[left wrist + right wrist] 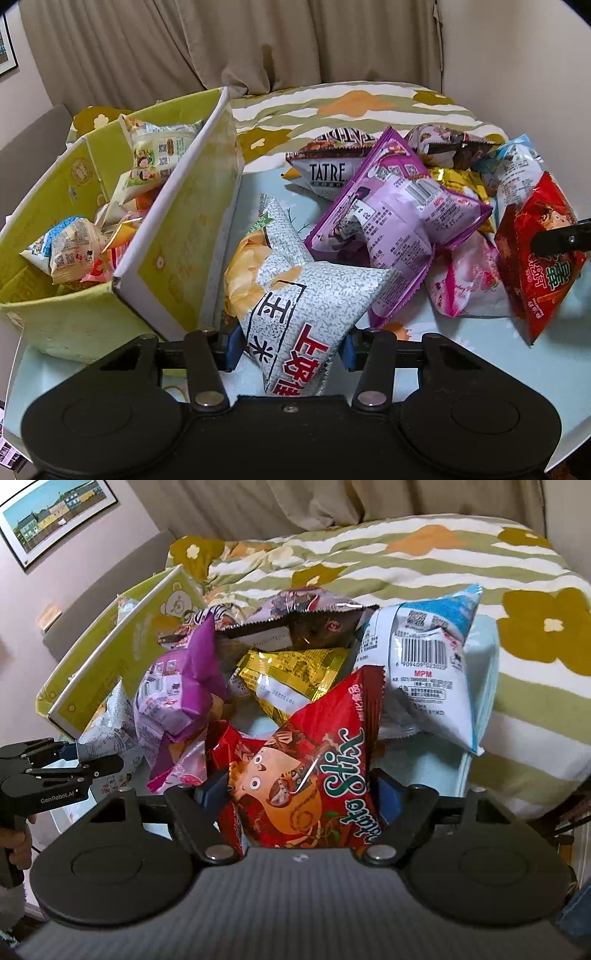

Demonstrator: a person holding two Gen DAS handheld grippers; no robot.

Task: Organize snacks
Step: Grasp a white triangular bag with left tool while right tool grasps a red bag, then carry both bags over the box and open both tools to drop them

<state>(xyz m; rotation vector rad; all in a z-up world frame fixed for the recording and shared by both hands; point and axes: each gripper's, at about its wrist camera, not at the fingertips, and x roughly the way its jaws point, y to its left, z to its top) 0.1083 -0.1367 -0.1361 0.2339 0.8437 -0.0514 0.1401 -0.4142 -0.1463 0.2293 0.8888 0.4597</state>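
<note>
Claws first: the left claw (291, 350) pinches the grey bag (295, 306) at the table's (266, 184) near edge, just right of the green box (177, 221). The box lies to its left, so this hand is nearer for the drop. The right claw (299, 794) stands spread around the red bag (306, 775), whose long axis runs away from it; pads not clearly pressing.

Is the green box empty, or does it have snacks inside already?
Not empty. The green box is open on top, and several snack bags already lie inside. Many more bags still sit outside on the table.
</note>
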